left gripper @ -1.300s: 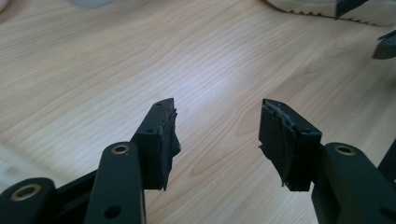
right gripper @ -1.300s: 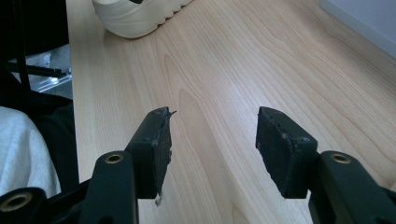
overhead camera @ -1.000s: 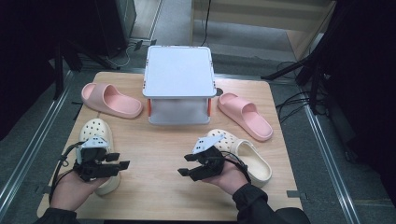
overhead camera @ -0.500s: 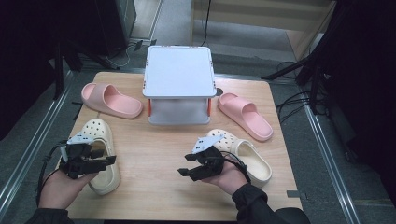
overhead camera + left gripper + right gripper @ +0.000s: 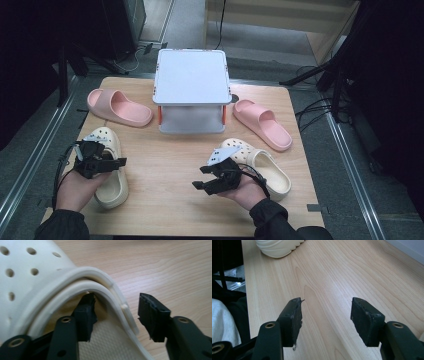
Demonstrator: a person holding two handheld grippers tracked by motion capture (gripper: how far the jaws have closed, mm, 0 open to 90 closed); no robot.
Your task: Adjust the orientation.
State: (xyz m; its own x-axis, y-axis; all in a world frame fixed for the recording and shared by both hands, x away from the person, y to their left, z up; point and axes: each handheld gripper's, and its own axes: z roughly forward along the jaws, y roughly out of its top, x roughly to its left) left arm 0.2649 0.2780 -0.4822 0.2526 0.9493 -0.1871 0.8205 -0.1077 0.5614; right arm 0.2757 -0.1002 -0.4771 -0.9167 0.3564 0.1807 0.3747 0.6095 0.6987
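**Left gripper straddles the clog's side wall**

At the lower left of the high view, the left gripper sits over a cream perforated clog that lies on the wooden table. In the left gripper view its jaws have just been closing but stand apart: one jaw is inside the shoe opening, the other outside over the wood, with the clog's rim and side wall between them. No pad presses the wall.

The right gripper, lower centre of the high view, has its jaws wide apart with nothing between them, above bare wood. Just beside that hand lies the second cream clog.

Toward the top of the table stands a white lidded plastic box, flanked by a pink slide sandal at upper left and another at right. Nothing lies between the grippers. No legible writing or brand is visible.
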